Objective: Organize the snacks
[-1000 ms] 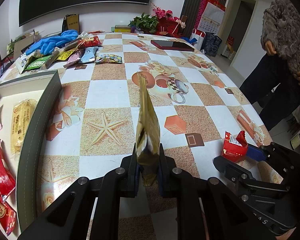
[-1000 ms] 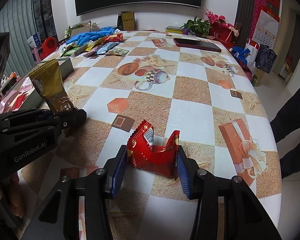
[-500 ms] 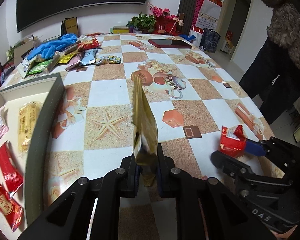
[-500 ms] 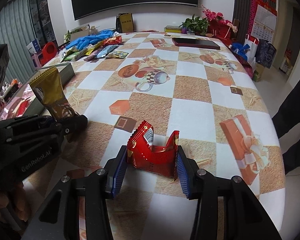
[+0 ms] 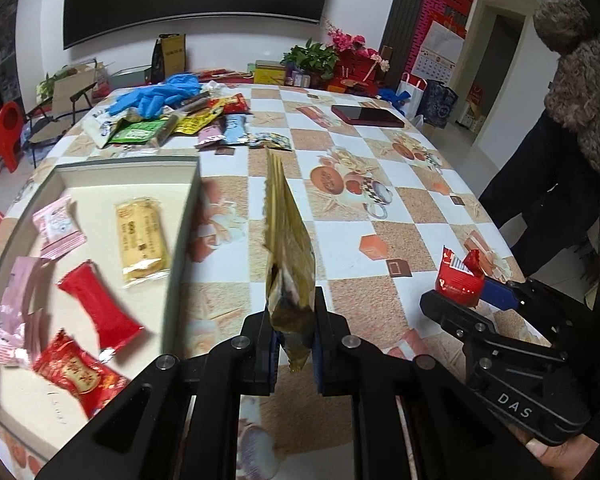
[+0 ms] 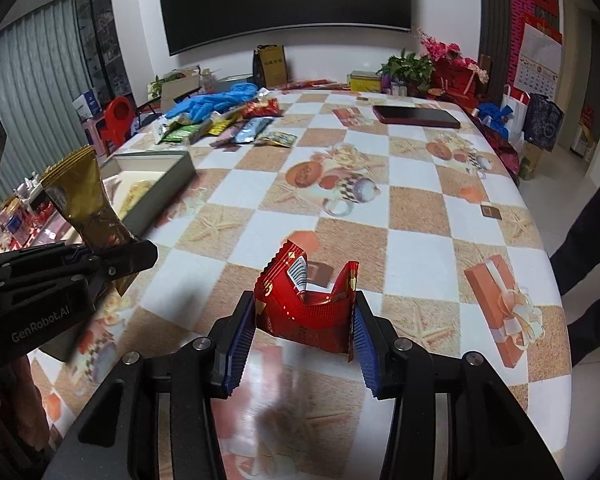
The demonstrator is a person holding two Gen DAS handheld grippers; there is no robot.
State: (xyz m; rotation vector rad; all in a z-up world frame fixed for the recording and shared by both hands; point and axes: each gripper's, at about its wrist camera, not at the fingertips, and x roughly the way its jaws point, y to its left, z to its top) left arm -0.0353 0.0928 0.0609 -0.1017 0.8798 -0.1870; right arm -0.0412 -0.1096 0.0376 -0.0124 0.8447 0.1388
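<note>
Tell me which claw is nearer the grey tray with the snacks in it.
Left. The left claw, shut on the gold packet, is just beside the grey tray. The right claw, gripping the red packet, is farther out, beyond the left one.

Snacks (image 5: 140, 236) in tray (image 5: 180, 240); pile (image 5: 188, 120) behind.

The bench (image 5: 396, 184) has a cloth with brown and white squares. On its left part lies a shallow grey tray (image 5: 182, 236) with some snack packets inside. At the far side a loose pile of snack packets (image 5: 196, 124) lies beside blue gloves (image 5: 160, 94). A dark red flat case (image 5: 366, 116) lies farther right.
</note>
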